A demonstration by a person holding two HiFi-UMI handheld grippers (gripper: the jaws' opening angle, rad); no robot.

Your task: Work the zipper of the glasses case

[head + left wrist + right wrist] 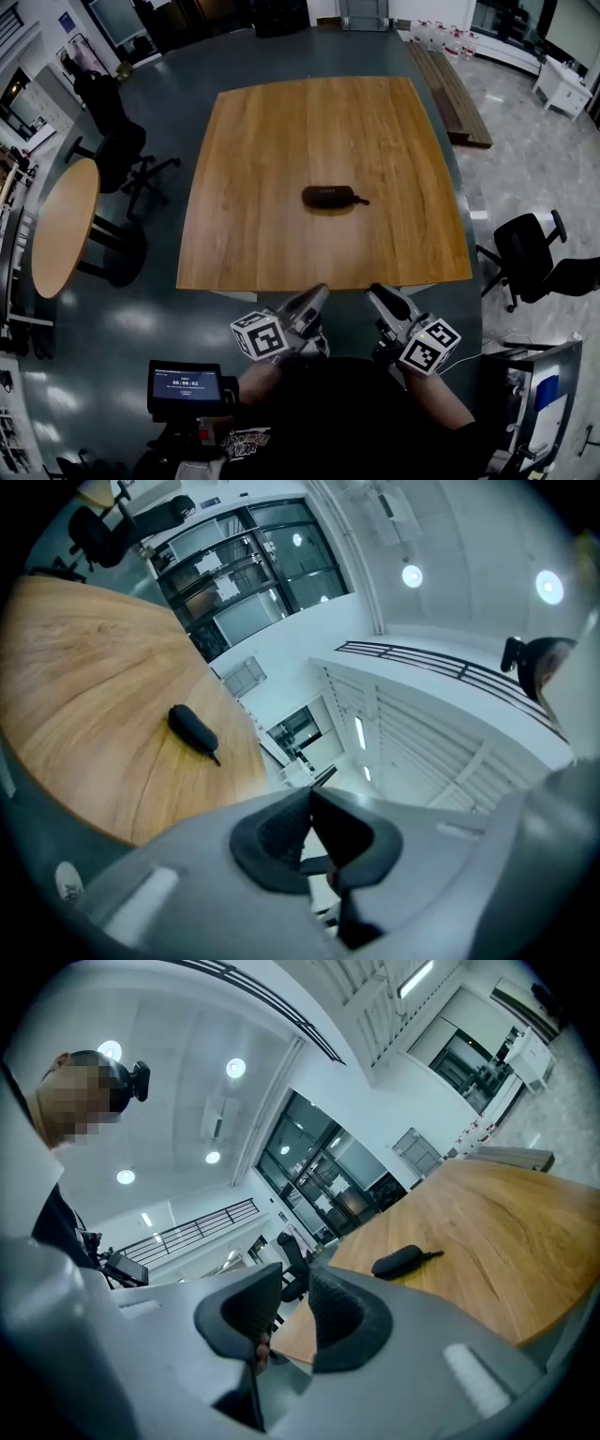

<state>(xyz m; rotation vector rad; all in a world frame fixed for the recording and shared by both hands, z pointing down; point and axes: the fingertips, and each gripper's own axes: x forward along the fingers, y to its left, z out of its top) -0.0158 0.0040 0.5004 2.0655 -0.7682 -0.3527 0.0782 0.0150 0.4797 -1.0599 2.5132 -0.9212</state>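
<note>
A black zipped glasses case (328, 196) lies near the middle of the square wooden table (309, 112), its pull strap (362, 200) pointing right. Both grippers hang off the table's near edge, close to the person's body and well short of the case. My left gripper (319, 292) is shut, pads together with nothing between them (310, 794); its view has the case (192, 729) far off to the left. My right gripper (378, 292) is open a little, a narrow empty gap between its pads (296, 1274), with the case (397, 1261) beyond it on the right.
A round wooden table (66, 225) and a black office chair (117, 150) stand to the left. Another black chair (530, 248) is at the right. A wooden bench (450, 89) lies past the far right corner. A small screen (185, 384) sits by the person's left side.
</note>
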